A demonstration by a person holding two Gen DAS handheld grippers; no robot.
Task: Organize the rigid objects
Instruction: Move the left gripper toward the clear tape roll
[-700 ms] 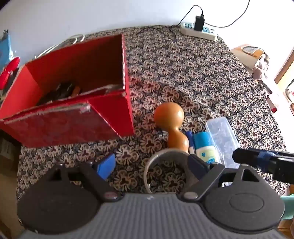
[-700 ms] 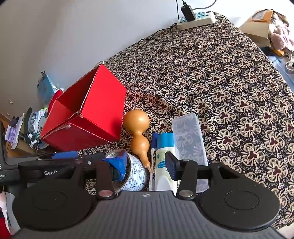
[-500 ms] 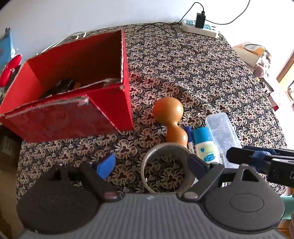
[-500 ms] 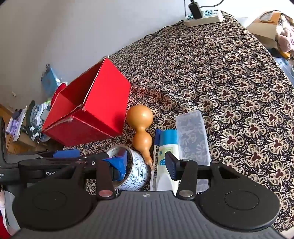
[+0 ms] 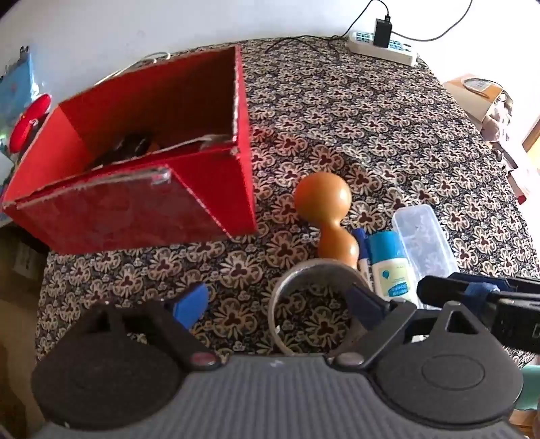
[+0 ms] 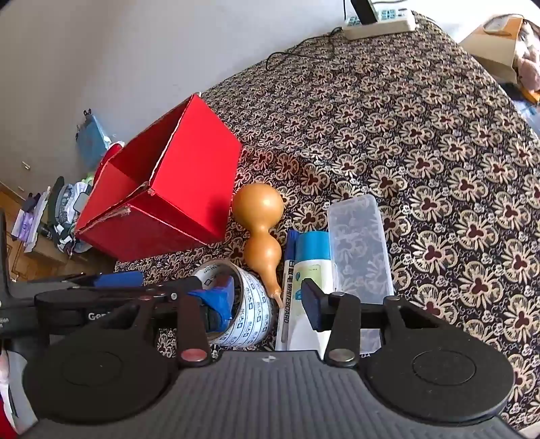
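Note:
An open red box [image 5: 135, 209] [image 6: 175, 189] stands at the left on the patterned cloth, with dark items inside. To its right lie an orange gourd [image 5: 322, 199] [image 6: 258, 206], a printed tape roll [image 5: 275, 304] [image 6: 253, 304], a blue marker [image 5: 361, 246] [image 6: 290, 270], a blue-capped white tube [image 5: 388, 263] [image 6: 314, 256] and a clear plastic case [image 5: 422, 243] [image 6: 357, 243]. My left gripper [image 5: 278, 303] hangs open wide over the roll, its right pad at the roll's right rim. My right gripper [image 6: 266, 302] is open over the near ends of the marker and tube, gripping nothing.
A power strip [image 5: 381, 50] [image 6: 378, 20] with its cables lies at the table's far edge. Clutter [image 6: 50, 216] sits on furniture beyond the left edge, and a cardboard box [image 5: 479, 91] stands off the far right. The table's near edge runs just under both grippers.
In both views the objects sit slightly higher in the picture, so both grippers have drawn back a little. Neither gripper's jaws have changed, and no object has moved.

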